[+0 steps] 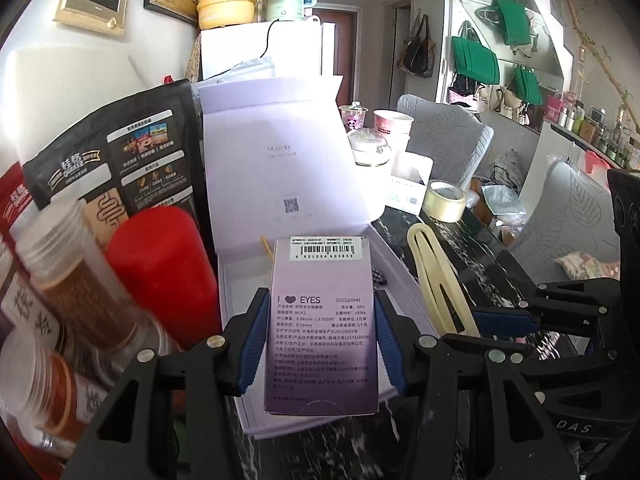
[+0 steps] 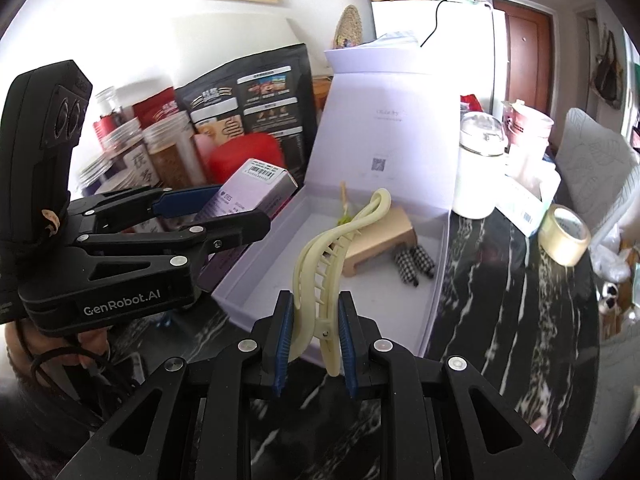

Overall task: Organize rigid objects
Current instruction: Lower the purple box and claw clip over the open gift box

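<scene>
My left gripper (image 1: 320, 312) is shut on a purple "I love EYES" carton (image 1: 322, 320), held upright over the near left corner of an open white gift box (image 1: 400, 276). In the right wrist view the same carton (image 2: 256, 196) sits in the left gripper (image 2: 224, 216), left of the box (image 2: 434, 304). My right gripper (image 2: 314, 320) is shut on a pale yellow hair claw clip (image 2: 340, 240), above the box's near edge. The clip (image 1: 436, 280) also shows in the left wrist view beside the right gripper (image 1: 492, 320). A small wooden stand (image 2: 384, 240) and a checkered bow (image 2: 414, 266) lie inside the box.
Jars (image 1: 76, 264), a red canister (image 1: 160, 276) and a black pouch (image 1: 120, 160) crowd the left side. A white pot (image 2: 478, 168), paper cups (image 2: 528, 124), a small carton and a tape roll (image 2: 564, 234) stand to the right on the black marble table (image 2: 500, 320). Grey chairs (image 1: 568, 216) flank it.
</scene>
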A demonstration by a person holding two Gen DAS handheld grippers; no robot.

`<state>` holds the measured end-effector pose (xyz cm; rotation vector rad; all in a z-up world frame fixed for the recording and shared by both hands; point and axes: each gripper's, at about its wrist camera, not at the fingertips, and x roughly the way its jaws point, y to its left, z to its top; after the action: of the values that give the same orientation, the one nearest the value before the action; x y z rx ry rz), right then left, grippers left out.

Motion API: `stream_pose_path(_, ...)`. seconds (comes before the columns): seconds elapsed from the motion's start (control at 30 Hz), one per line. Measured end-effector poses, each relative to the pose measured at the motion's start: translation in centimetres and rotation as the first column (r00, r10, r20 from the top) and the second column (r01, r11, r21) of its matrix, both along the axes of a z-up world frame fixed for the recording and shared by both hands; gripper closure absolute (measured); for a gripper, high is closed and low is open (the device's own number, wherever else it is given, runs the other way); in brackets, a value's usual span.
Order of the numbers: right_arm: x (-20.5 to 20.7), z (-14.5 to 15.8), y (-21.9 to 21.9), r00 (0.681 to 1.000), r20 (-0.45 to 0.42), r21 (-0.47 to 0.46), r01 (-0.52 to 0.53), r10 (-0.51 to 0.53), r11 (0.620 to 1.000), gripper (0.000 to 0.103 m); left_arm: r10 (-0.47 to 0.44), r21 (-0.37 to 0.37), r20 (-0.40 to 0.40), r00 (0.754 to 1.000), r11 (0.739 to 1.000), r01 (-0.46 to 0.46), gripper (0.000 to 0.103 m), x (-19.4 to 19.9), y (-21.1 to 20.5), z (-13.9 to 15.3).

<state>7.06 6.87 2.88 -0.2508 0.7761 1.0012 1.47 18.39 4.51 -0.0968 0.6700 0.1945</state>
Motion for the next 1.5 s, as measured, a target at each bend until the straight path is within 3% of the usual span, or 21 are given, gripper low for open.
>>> stream_pose_path(0.27,3.1,-0.6,1.6,0.999,-0.014,-0.008,0.030,-0.031,1.000,0.081,0.014,-0.041,-0.050,0.999,0.999,-0.016,0.053,2.9,2.0,-2.4)
stream_pose_path(0.4,4.0,-2.0,2.5,0.998,-0.064,-0.022,0.019,-0.021,1.000,0.081,0.018,-0.068,-0.088,0.996,0.997,-0.024,0.053,3.8,2.8,-3.9)
stream_pose_path(0.97,5.3,-8.2,4.5,0.982,-0.176,-0.108,0.049,-0.067,0.993,0.081,0.002,-0.087,-0.204,0.979,0.996,-0.021,0.053,6.2,3.9,-8.9)
stream_pose_path(1.5,6.4,-11.2,5.6,0.975,-0.205,-0.190,0.050,-0.089,0.980,0.081,-0.013,-0.135,-0.321,0.947,0.990,-0.032,0.053,7.6,4.3,-12.2)
